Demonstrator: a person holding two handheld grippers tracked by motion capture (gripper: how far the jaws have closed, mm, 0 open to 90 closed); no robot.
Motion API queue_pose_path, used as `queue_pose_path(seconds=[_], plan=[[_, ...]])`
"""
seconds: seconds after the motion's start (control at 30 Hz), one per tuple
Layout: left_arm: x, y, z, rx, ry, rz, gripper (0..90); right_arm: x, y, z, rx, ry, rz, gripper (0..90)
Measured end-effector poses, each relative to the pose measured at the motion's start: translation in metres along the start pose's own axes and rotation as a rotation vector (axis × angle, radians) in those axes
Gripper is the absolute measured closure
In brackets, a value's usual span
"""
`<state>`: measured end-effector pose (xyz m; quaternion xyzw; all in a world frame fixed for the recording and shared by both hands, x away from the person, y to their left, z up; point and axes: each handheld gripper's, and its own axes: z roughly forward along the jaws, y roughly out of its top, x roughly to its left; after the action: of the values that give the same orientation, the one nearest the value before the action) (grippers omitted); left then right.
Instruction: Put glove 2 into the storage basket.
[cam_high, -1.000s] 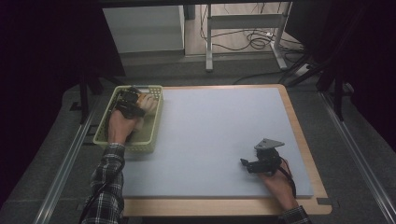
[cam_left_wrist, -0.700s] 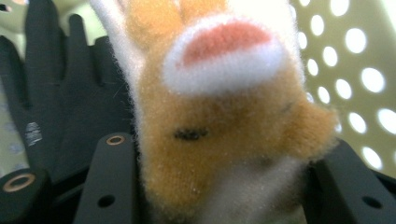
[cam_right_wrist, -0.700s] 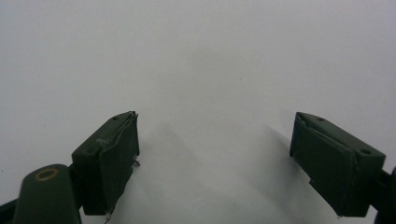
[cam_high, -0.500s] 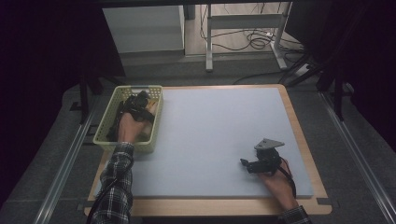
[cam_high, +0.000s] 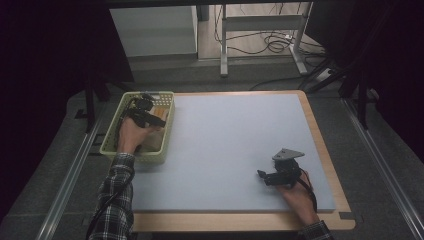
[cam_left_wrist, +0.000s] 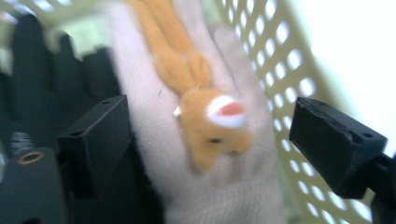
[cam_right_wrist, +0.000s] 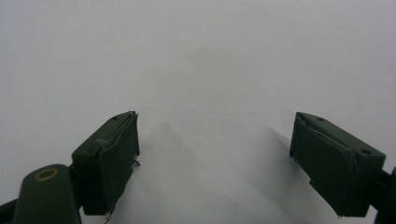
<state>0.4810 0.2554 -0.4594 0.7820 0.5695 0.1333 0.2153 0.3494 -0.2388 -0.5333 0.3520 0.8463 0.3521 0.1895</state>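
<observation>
- Left gripper (cam_high: 146, 111) is down inside the pale green basket (cam_high: 167, 131) at the far-left corner of the desk (cam_high: 230, 145). My left hand (cam_high: 131, 136) sits over the basket's near half.
- Left gripper view: fingers (cam_left_wrist: 95, 140) stand well apart, having just been opening. A cream knitted glove (cam_left_wrist: 154, 130) with an orange fox figure (cam_left_wrist: 210, 121) sewn on lies between them, not pinched by either pad.
- The glove lies in the basket against its holed right wall. Dark gloves (cam_left_wrist: 56, 74) lie beside it on the left.
- Right gripper (cam_high: 270, 176) rests on the near-right part of the desk mat, well apart from the basket. Its fingers (cam_right_wrist: 109, 158) are spread wide, with bare mat between them.
- Handling, my judgement: the glove looks light, soft and limp. It should sag and fold when lifted; not fragile, not slippery.
- Best hold, I reckon: the ribbed cuff at the near end, or across the palm. A shallow nip could catch the fox and pull only on that.
- Risk: snagging a dark glove in the same bite.
</observation>
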Motion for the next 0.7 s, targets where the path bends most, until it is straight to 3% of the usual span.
queue_pose_path(seconds=[0.13, 0.27, 0.33, 0.4, 0.47, 0.6, 0.7], plan=[[0.007, -0.001, -0.019, -0.043, 0.052, -0.011, 36.1, 0.0, 0.0, 0.0, 0.0, 0.0, 0.0, 15.5], [0.015, -0.008, -0.012, 0.008, 0.144, -0.023, 60.5, 0.0, 0.0, 0.0, 0.0, 0.001, 0.0, 15.5], [0.018, -0.011, -0.007, 0.027, 0.155, -0.027, 64.0, 0.0, 0.0, 0.0, 0.001, 0.001, 0.002, 15.5], [0.022, -0.017, 0.009, 0.08, 0.145, -0.036, 70.1, 0.0, 0.0, 0.0, 0.001, 0.001, 0.002, 15.5], [0.023, -0.019, 0.019, 0.097, 0.141, -0.039, 71.2, 0.0, 0.0, 0.0, 0.001, 0.002, 0.005, 15.5], [0.021, -0.017, 0.025, 0.084, 0.098, -0.057, 72.3, 0.0, 0.0, 0.0, 0.001, 0.003, 0.006, 15.5], [0.016, -0.015, 0.027, 0.083, 0.071, -0.047, 73.3, 0.0, 0.0, 0.0, 0.001, 0.003, 0.006, 15.5]])
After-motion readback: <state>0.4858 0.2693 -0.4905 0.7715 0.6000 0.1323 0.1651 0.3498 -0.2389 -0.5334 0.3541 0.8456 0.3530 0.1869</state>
